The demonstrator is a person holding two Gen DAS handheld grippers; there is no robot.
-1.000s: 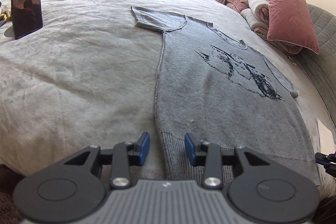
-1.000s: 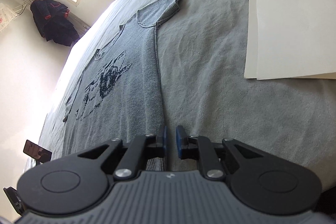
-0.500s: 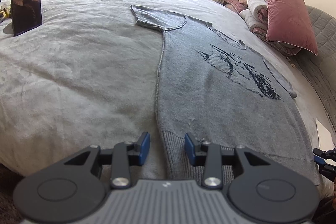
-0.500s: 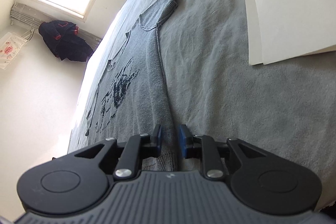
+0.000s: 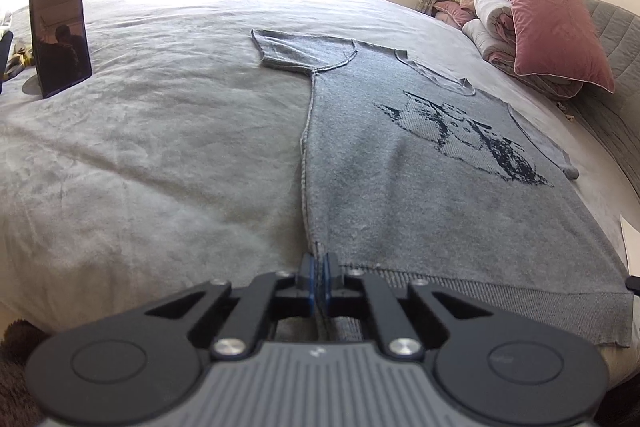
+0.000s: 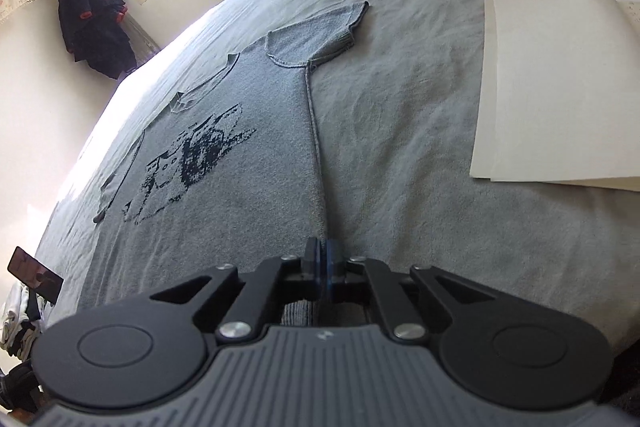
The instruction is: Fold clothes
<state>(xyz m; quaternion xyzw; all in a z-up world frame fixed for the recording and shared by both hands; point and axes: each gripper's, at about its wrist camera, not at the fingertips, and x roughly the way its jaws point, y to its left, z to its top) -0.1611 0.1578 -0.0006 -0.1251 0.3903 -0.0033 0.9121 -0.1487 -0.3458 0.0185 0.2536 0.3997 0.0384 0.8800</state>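
The sweater (image 5: 400,187) lies flat on the bed (image 5: 160,147). The left claw (image 5: 319,277) and right claw (image 6: 321,261) have just closed, each pinching a hem corner. Next, probably, both lift together toward the collar.

No readable text, label, brand or number appears anywhere.

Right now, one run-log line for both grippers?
left gripper: shut on sweater hem corner | right gripper: shut on opposite hem corner | sweater: flat on bed
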